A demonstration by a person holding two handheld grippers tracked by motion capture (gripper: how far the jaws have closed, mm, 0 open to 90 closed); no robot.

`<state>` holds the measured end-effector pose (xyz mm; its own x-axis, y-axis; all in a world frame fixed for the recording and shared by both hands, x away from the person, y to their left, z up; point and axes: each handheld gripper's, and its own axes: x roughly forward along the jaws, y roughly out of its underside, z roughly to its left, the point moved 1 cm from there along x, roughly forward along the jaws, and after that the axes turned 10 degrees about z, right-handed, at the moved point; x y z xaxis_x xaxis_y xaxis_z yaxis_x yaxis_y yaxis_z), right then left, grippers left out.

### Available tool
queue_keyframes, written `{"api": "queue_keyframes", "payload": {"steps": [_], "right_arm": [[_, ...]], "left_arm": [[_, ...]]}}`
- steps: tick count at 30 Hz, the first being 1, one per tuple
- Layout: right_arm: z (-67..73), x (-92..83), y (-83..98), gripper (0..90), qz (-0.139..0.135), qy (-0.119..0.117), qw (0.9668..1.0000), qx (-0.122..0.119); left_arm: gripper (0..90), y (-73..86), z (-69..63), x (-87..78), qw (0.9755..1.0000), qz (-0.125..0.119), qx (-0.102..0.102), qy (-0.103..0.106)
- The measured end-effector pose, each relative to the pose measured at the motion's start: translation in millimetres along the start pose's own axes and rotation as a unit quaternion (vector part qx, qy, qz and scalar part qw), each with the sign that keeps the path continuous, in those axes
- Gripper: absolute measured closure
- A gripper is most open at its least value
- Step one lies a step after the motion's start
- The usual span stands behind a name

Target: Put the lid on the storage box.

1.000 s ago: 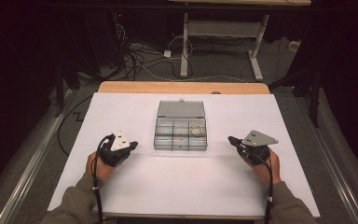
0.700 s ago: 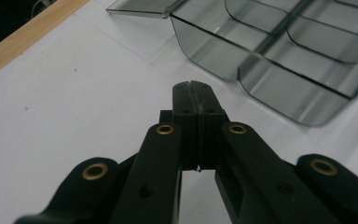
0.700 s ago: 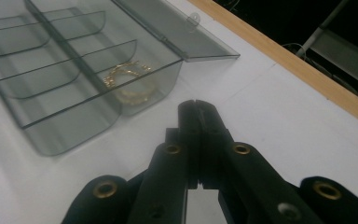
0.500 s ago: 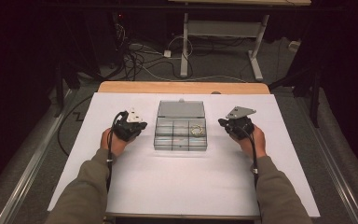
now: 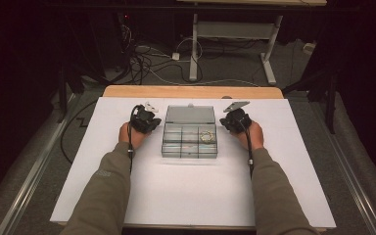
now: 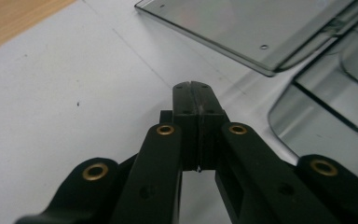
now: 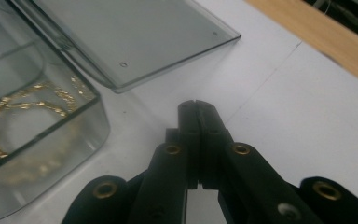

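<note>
Both tongs slid forward since a second ago, now flanking clear compartment box mid-surface, lid flipped open behind. Left tongs pressed together, nothing pinched; right tongs same. Gold chain sitting in right-hand compartment.

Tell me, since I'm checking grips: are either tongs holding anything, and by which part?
Nothing is held. The left tongs and right tongs are both shut empty beside the clear grey plastic compartment box.
</note>
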<state>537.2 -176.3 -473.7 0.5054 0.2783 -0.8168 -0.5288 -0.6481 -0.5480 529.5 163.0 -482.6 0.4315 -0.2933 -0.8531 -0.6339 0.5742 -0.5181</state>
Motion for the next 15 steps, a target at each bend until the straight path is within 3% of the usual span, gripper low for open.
{"api": "queue_keyframes", "payload": {"steps": [2,7,15], "right_arm": [[-0.6,6.7,-3.0,90.0,0.013,-0.001,0.9999,-0.001],[-4.8,13.6,-9.9,90.0,0.011,-0.001,0.9999,0.009],[2.5,22.1,-22.3,90.0,0.005,-0.001,0.9997,0.022]], "left_arm": [[86.4,-2.5,0.2,4.1,1.0000,0.008,0.001,-0.001],[86.4,-9.4,-0.4,8.7,0.9999,0.006,-0.009,0.002],[86.3,-18.5,-8.9,13.4,0.9999,0.004,-0.015,0.004]]}}
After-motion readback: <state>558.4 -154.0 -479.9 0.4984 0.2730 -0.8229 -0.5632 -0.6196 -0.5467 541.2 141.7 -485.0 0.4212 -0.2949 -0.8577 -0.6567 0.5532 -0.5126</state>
